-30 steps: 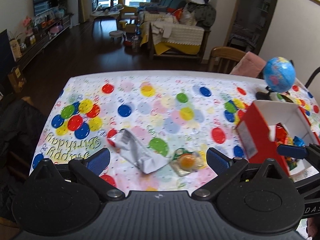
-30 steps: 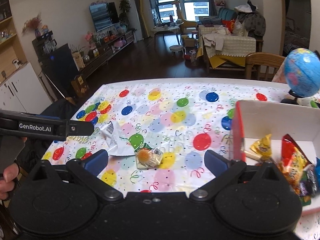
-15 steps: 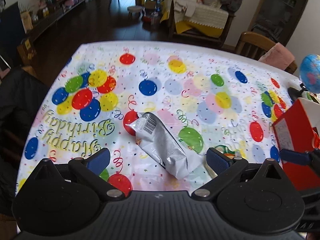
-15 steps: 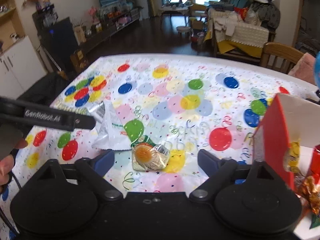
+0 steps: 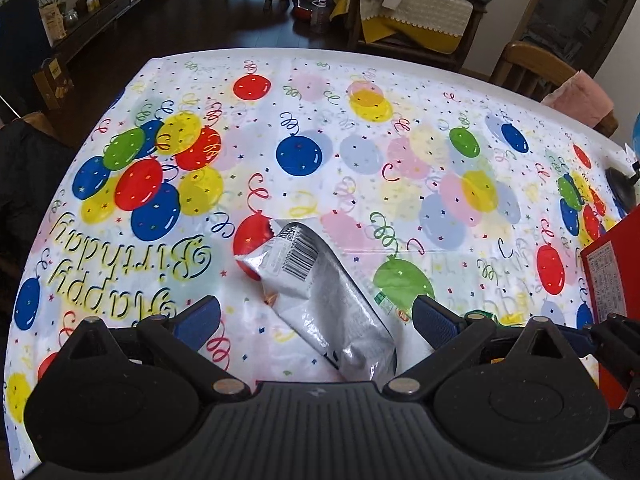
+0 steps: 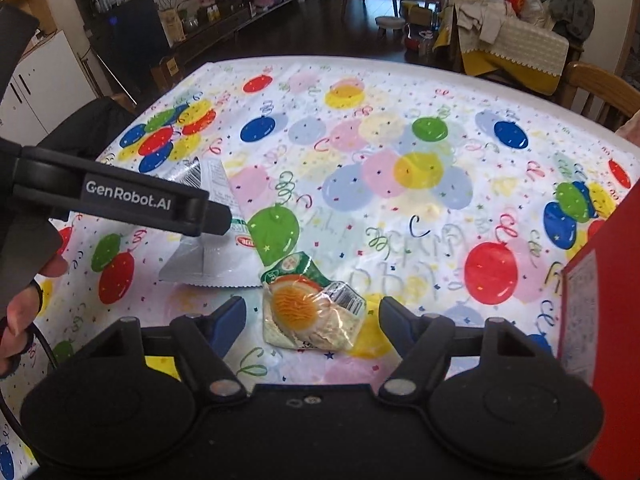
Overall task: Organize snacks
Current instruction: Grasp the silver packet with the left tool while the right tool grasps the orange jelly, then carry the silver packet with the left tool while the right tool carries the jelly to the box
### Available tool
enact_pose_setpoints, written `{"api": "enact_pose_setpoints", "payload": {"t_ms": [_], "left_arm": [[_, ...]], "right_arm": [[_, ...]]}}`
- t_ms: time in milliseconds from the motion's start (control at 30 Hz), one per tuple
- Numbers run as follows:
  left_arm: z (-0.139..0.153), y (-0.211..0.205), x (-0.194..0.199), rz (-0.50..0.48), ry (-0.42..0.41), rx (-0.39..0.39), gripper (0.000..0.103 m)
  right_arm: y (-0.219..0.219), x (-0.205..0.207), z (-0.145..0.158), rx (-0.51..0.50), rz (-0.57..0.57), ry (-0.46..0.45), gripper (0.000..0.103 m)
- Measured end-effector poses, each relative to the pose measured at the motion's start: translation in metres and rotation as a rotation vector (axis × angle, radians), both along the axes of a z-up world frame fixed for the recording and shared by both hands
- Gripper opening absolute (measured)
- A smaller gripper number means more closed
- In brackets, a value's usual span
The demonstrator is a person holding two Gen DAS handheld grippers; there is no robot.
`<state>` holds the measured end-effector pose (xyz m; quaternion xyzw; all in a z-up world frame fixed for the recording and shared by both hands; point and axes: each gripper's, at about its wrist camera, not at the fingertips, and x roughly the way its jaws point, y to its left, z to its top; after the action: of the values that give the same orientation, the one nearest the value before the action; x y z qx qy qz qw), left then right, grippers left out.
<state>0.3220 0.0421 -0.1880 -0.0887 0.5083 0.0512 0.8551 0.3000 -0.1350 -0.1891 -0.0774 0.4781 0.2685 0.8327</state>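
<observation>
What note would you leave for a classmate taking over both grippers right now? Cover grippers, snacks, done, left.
Left gripper: open, low over the silver packet, nothing held.
Right gripper: open, either side of the clear snack pack, nothing held.
Both snacks lie on the table; the red box stands at the right edge.
Done: neither snack here is picked up yet.
Left: probably close on each snack and move both into the box.

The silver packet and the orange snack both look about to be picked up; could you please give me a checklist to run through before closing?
1. Left tool open: ok.
2. Silver packet between its fingers: ok.
3. Right tool open: ok.
4. Orange snack between its fingers: ok.
5. Fingers low enough to grip: cannot tell.
6. Room in the red box: cannot tell, inside hidden.
</observation>
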Motion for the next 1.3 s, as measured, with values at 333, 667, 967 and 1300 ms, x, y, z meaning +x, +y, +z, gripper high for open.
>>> {"api": "enact_pose_setpoints", "payload": {"t_ms": [333,667,967,1300], "left_arm": [[-0.01,-0.005,0.006,-0.041,0.013,-0.022,0.076],[-0.002,-0.014,0.003,-0.093,0.011,-0.027,0.033],[0.005,-0.002,-0.019,-0.064,0.01,-0.032,0.03],[0.028,-0.005,-0.059,-0.068,-0.01,-0.072,0.029]], "right_arm": [[0.004,0.003,-0.011,-0.004,0.019,0.016,0.055],[0.001,-0.006,-0.008,0.003,0.011,0.032,0.048],[-0.017,-0.025,0.004,0.036,-0.041,0.04,0.039],[-0.049,-0.061,0.033,0.108,-0.111,0.024,0.039]]}}
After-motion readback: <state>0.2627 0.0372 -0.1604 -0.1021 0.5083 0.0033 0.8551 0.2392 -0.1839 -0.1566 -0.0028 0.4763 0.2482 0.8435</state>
